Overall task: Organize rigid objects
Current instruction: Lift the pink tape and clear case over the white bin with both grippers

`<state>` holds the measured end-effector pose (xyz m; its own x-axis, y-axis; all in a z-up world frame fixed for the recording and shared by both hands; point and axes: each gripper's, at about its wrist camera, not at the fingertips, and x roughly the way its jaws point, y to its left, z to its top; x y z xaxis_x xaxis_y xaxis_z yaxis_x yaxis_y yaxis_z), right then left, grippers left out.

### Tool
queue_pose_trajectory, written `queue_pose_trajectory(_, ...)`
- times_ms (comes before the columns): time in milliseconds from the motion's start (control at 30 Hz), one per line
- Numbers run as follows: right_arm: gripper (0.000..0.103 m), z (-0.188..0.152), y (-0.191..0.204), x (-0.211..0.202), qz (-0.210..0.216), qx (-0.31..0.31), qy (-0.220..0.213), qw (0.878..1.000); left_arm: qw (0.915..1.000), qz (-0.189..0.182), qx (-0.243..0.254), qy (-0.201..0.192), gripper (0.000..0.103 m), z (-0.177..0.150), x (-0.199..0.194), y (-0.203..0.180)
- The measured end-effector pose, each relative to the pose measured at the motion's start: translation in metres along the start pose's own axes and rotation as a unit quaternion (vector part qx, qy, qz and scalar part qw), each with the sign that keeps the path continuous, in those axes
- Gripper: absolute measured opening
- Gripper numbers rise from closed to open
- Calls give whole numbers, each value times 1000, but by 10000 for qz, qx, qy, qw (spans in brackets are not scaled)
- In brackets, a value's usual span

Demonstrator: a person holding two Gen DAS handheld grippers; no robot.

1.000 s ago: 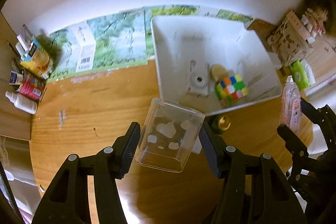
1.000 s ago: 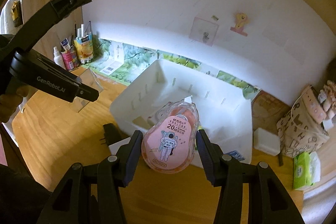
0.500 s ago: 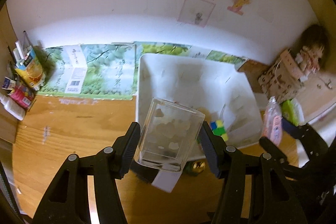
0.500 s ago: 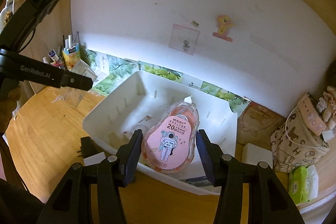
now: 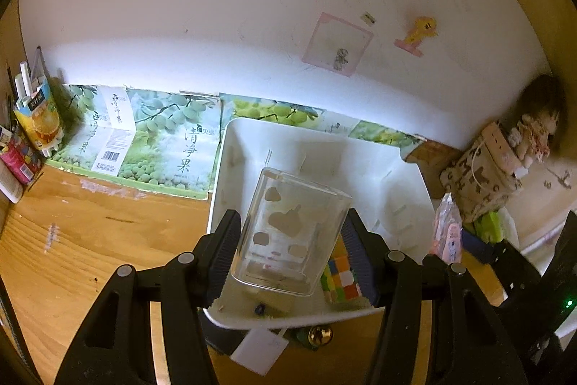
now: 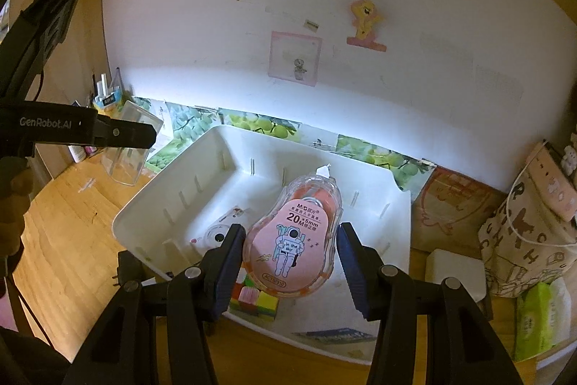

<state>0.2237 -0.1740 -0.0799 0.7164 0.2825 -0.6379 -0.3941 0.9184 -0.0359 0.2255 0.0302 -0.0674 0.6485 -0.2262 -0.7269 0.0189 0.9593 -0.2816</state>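
My left gripper is shut on a clear plastic box with pale cloud marks, held above the near end of the white divided bin. In the right wrist view my right gripper is shut on a pink correction tape dispenser with an astronaut label, hanging over the bin. Inside the bin lie a colourful puzzle cube, seen again as the cube, and a small white toy camera. The left gripper with the clear box shows at the left of the right wrist view.
Green fruit-print cartons lean on the wall behind the bin. Bottles and pens crowd the left corner. A patterned bag, a white box and a green tissue pack stand at the right. A gold bell and a card lie before the bin.
Both grippers have moved forward over the bin with their loads. The clear box was over the bare table before the bin and now hangs above the bin's near end.
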Motion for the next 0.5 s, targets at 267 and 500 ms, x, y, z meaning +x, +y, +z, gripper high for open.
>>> queue_pose_trajectory(267, 53, -4, -10, 20, 67, 168, 131, 9998, 10000, 60, -60, 12, 62, 0, 16, 2)
queue_pose_trajectory(500, 53, -7, -18, 29, 1, 338, 226, 9992, 10000, 57, -25, 50, 62, 1, 24, -1)
